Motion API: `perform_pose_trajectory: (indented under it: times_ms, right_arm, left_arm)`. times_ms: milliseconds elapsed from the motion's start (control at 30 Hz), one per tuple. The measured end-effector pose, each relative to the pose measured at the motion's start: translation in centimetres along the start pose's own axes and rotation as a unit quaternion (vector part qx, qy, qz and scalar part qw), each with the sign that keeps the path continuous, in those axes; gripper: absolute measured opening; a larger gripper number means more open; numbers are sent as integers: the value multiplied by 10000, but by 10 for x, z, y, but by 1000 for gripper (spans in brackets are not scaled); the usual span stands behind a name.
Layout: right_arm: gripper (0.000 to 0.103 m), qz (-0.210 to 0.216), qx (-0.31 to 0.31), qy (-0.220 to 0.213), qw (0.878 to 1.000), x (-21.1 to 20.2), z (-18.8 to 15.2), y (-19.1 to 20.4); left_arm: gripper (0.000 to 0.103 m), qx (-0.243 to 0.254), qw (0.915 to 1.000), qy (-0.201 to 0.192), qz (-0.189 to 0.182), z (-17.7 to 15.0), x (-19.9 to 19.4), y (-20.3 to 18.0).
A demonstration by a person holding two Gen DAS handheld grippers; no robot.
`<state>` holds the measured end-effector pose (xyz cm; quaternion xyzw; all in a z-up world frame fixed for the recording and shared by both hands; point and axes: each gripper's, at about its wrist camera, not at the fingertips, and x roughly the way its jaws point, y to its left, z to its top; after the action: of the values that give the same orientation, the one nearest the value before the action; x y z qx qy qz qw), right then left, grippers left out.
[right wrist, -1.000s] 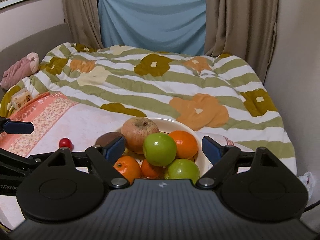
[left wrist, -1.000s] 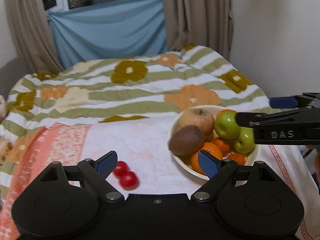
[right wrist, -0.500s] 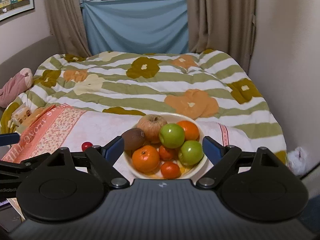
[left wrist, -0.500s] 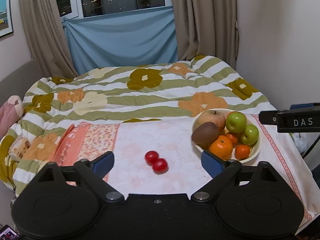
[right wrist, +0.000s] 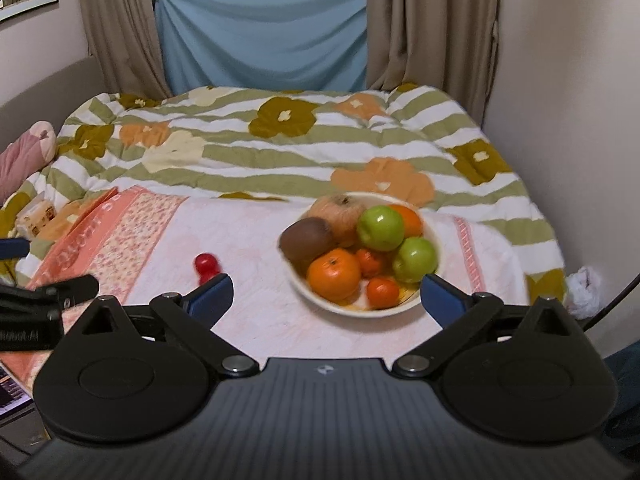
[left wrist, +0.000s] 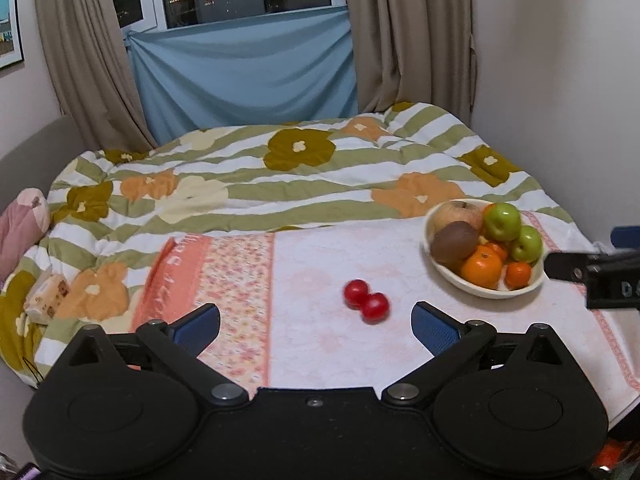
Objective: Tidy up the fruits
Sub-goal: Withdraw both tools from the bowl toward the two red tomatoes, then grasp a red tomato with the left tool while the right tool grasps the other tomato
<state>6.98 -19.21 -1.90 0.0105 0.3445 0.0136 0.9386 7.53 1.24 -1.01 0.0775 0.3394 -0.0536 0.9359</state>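
A cream bowl [left wrist: 486,291] [right wrist: 408,306] on a pink-and-white cloth holds a brown apple [right wrist: 340,212], a kiwi [right wrist: 307,239], two green apples [right wrist: 380,227], and several oranges [right wrist: 334,273]. Two small red fruits [left wrist: 366,300] lie touching on the cloth left of the bowl; they also show in the right wrist view [right wrist: 206,265]. My left gripper [left wrist: 316,326] is open and empty, held back from the red fruits. My right gripper [right wrist: 326,298] is open and empty, held back in front of the bowl.
The cloth [left wrist: 320,344] lies on a bed with a striped floral quilt [left wrist: 280,176]. A wall [right wrist: 568,80] runs close on the right. A pink plush [left wrist: 22,224] and a tissue pack [left wrist: 46,296] lie at the left edge. Curtains and a window stand behind.
Both grippers have pulled back and up from the bowl, so more of the bed shows. The fruits and bowl have not moved. Both grippers stay open.
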Motion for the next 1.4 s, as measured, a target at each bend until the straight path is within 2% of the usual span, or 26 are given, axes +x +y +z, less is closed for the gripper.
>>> perform_pose_trajectory:
  times_ms: [233,400,633,867,1100,1333,1400]
  right_arm:
    - [103,100,76,149,9998,17,-6,33]
    - [103,131,10,226,9997,39,-7,56]
    - [103,261,-135,335,9990,84,-9,74]
    - [103,344,-297,486,9978,137,-15,84]
    - [83,509,-514,801,9942,186,-26,97]
    - [75,611,-559,737,9938,205,-23,107]
    - [66,625,-614,734,9934,208,-23,109]
  left_arm:
    - [103,339,9992,57,-194,1,24,35]
    - [103,660,9958,166,-606,4,52,55]
    - [100,1635,9794,139,-1175,5,99,61]
    - [97,2058,9643,233,-1650,7,147,57]
    - [96,1942,9607,506,-1918,11,182,53]
    - [91,1859,9586,666,-2053,13,198,49]
    - [91,1844,9583,684,-2073,14,201,48]
